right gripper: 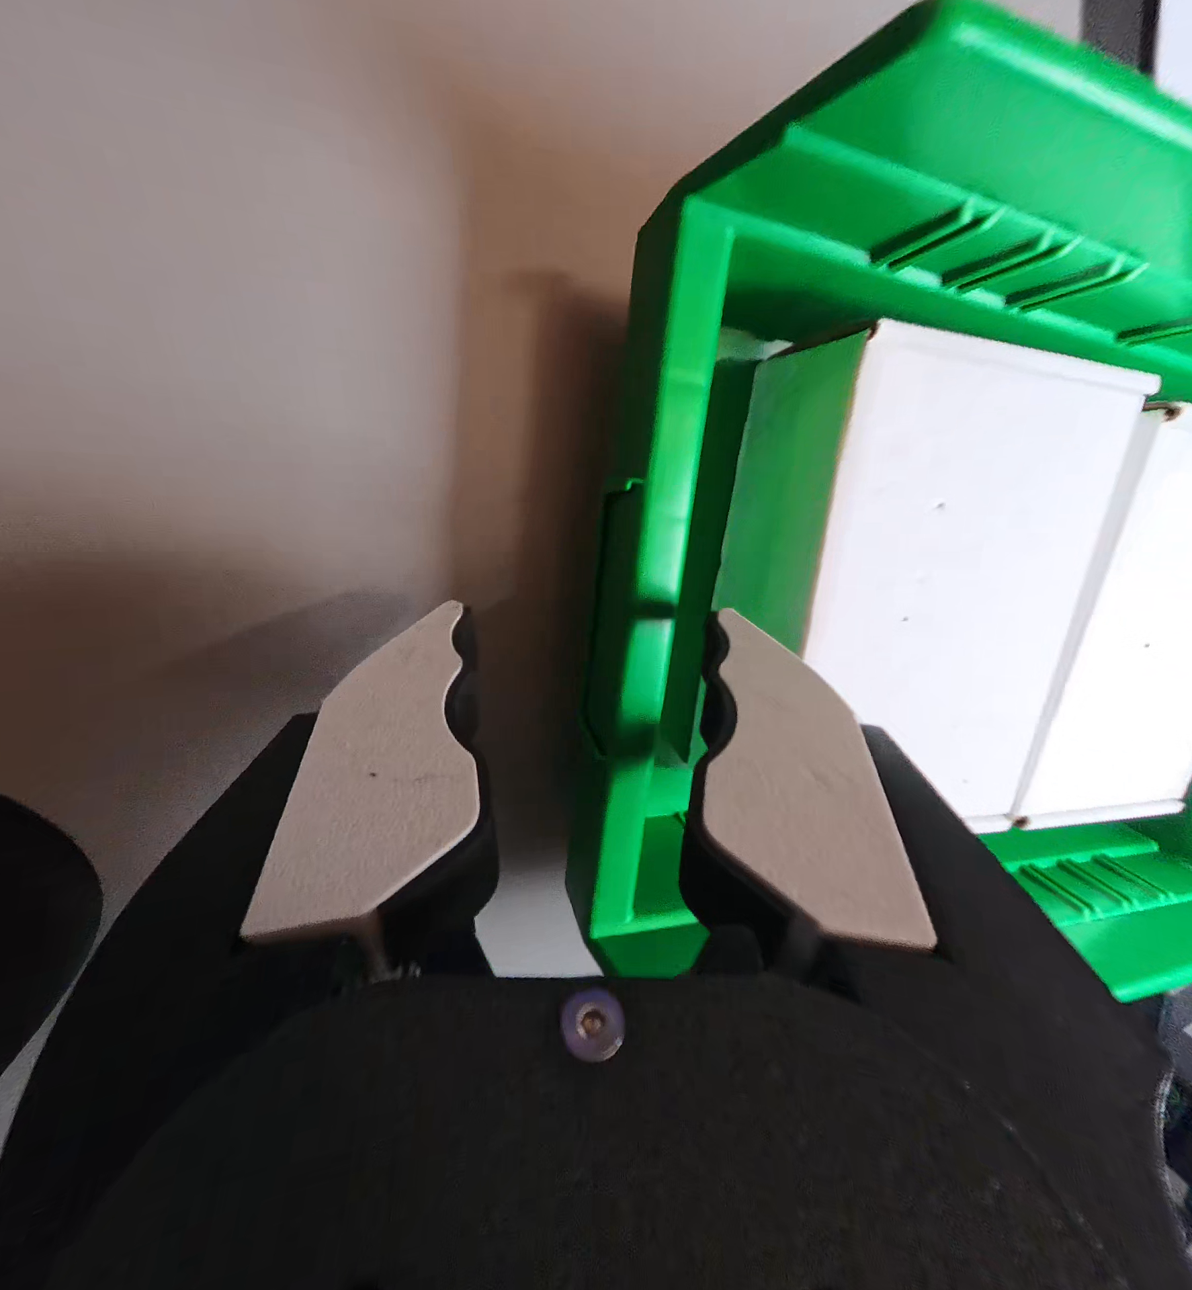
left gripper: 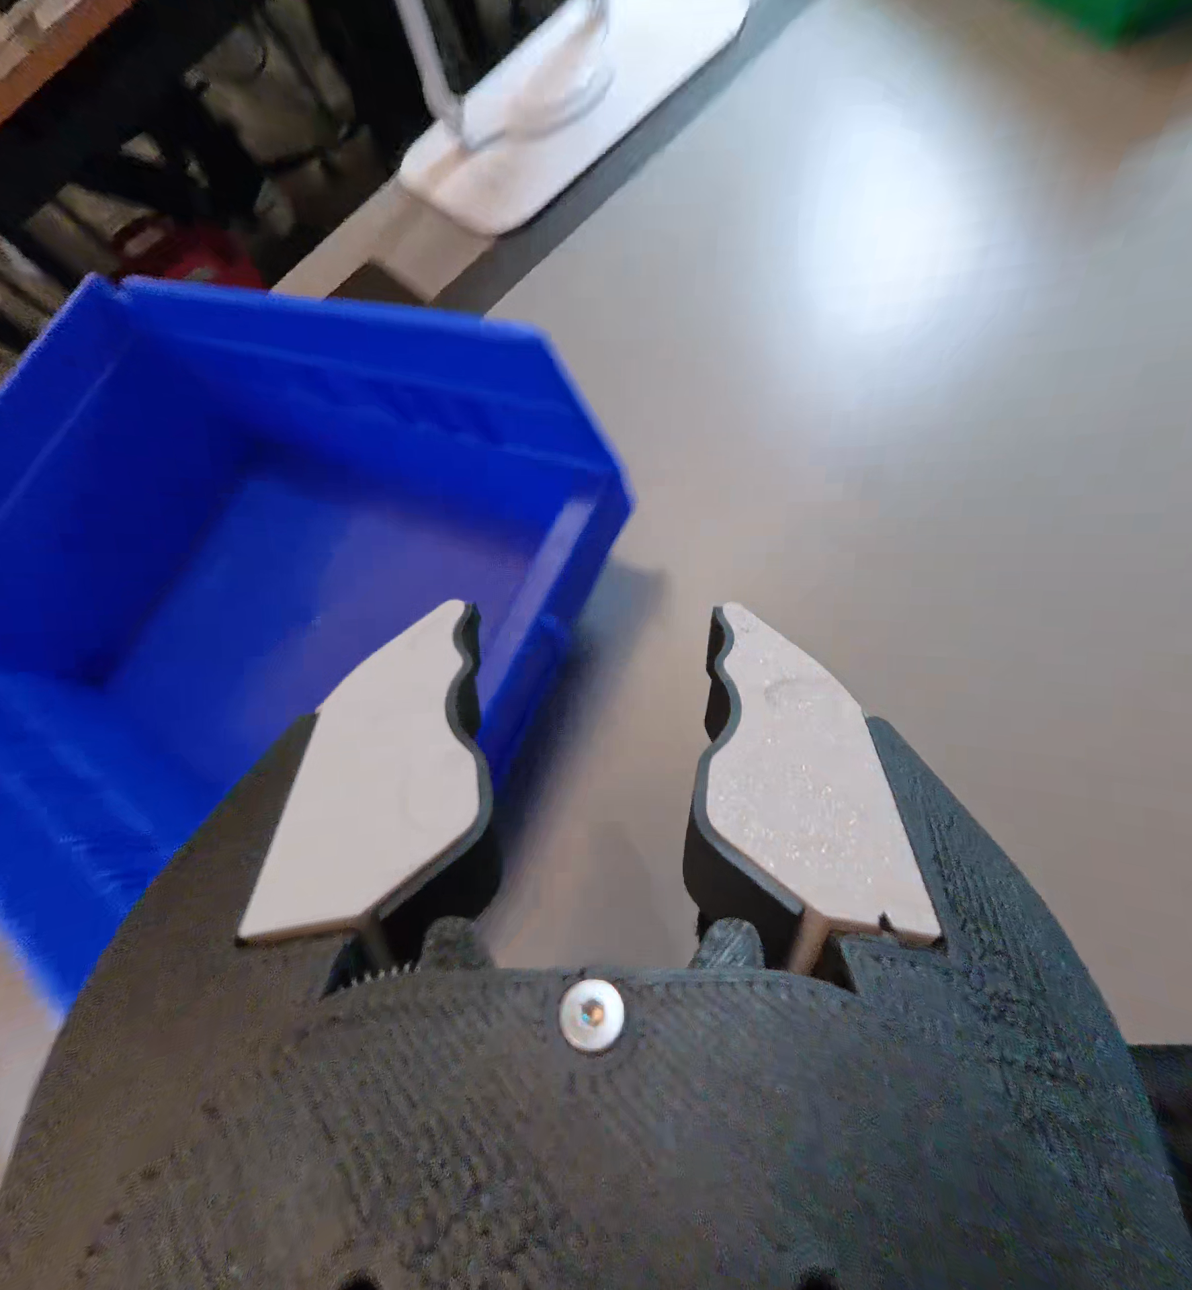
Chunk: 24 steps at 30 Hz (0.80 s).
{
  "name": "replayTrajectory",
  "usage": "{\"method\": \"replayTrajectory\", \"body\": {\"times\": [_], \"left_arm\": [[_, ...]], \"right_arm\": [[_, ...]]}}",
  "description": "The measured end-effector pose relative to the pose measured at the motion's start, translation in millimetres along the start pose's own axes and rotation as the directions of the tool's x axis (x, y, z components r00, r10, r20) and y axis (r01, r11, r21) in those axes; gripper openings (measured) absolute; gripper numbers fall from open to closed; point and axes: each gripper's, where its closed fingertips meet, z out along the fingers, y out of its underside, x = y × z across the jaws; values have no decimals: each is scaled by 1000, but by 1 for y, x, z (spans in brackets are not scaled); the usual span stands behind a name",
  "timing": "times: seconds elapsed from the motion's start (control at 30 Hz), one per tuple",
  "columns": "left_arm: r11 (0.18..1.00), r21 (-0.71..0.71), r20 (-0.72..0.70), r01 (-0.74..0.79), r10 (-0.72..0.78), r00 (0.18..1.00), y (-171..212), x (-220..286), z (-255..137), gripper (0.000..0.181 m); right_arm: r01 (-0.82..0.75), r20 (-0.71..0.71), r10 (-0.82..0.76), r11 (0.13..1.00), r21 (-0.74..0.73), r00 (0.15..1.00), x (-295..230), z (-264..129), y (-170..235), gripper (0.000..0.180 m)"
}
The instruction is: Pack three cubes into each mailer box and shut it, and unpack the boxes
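A blue bin [left gripper: 342,328] stands on the grey table [left gripper: 928,488] at the left; what shows of its inside is empty. My left gripper [left gripper: 593,614] is open and empty, its left finger over the bin's near right corner and its right finger over bare table. In the right wrist view a green bin [right gripper: 691,349] holds two shut white mailer boxes [right gripper: 963,558] [right gripper: 1172,628] side by side. My right gripper [right gripper: 590,614] is open, with the green bin's left wall between its fingers, close to the right finger. No cubes are in view.
A white flat stand [left gripper: 544,139] sits at the table's far edge, with dark shelving behind it. A corner of the green bin [left gripper: 1152,21] shows at the far right. A black rounded shape [right gripper: 7,907] lies at the left of the right wrist view. The left gripper's tips are roughly 45 cm from the right gripper's. The black rounded shape [right gripper: 7,907] is closer to my right gripper, around 15 cm from its tips; the left tips are 45 cm off.
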Motion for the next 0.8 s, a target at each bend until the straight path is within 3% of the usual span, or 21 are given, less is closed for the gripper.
{"method": "replayTrajectory", "body": {"times": [0.07,0.13,0.27,0.33,0.4,0.6,0.8], "left_arm": [[988,-133,34,-80,85,996,19,-22,14,66],[956,-266,-19,-121,121,993,41,-30,29,71],[894,-390,-97,-220,197,976,63,-38,53,66],[890,-372,-131,-266,233,964,59,-37,62,57],[869,-368,-196,-330,274,942,58,-30,67,31],[848,-297,-238,-438,379,894,38,0,79,28],[804,-178,-325,-567,496,805,6,73,84,28]], "right_arm": [[2,-13,-2,1000,-31,1000,-2,9,5,61],[2,-15,-3,998,-67,1000,-2,19,7,60],[11,-20,-14,993,-118,1000,2,34,6,55],[-1,-42,-4,994,-112,999,8,41,3,43],[3,-76,-9,997,-71,997,15,44,-3,27],[43,-81,-45,999,-34,996,-7,40,-15,27],[153,-92,-151,988,13,984,-60,29,-36,27]]}}
